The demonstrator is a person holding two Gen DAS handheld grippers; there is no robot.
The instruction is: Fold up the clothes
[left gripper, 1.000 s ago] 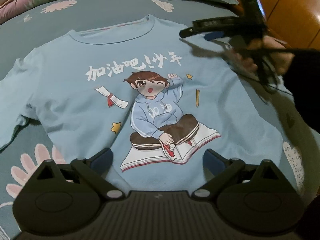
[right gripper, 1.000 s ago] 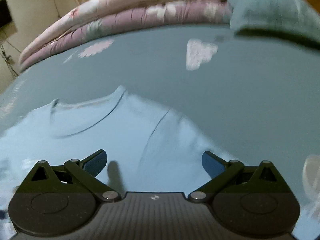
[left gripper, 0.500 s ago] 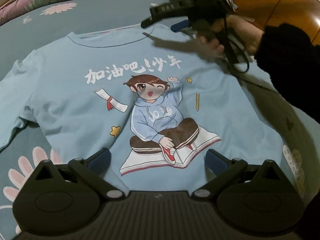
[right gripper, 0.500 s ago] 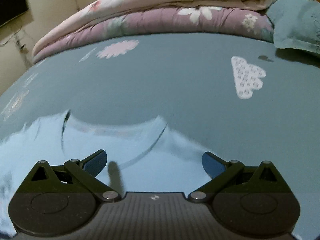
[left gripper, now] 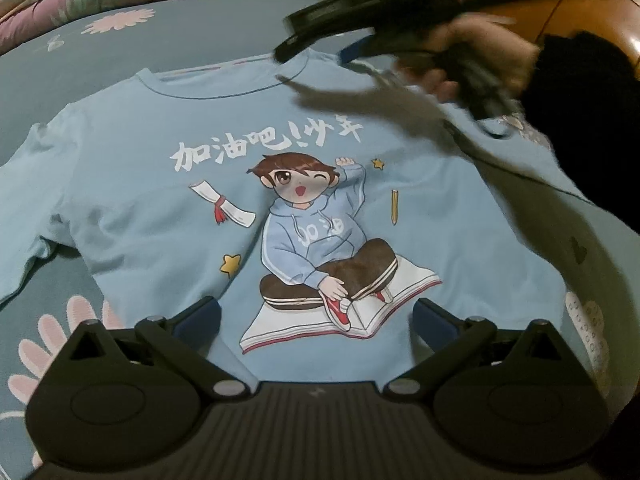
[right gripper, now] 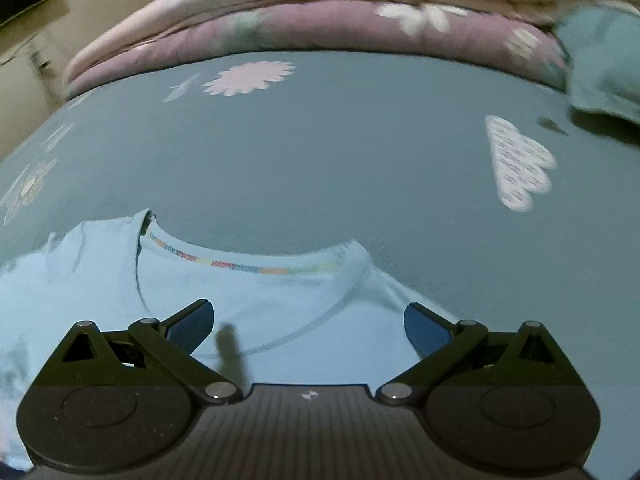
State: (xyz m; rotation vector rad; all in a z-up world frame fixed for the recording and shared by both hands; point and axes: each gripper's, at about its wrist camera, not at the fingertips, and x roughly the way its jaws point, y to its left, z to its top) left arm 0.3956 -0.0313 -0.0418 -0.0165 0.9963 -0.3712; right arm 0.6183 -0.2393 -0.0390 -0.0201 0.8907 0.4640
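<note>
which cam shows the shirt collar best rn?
Right wrist: the collar fills mid-frame, close, with its coloured inner tape visible. Left wrist shows the whole shirt, but its collar is far, small and partly covered by the right gripper.

Blue sweatshirt (left gripper: 132,200) lies flat on bedsheet (left gripper: 60,304).

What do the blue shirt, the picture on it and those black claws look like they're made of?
The shirt looks like soft matte knit, probably cotton: it lies limp, with a ribbed collar. The picture seems printed ink or film, flat and sharp-edged. The left claw and right claw look like matte black hard plastic with metal pins and blue pads, possibly rubber.
</note>
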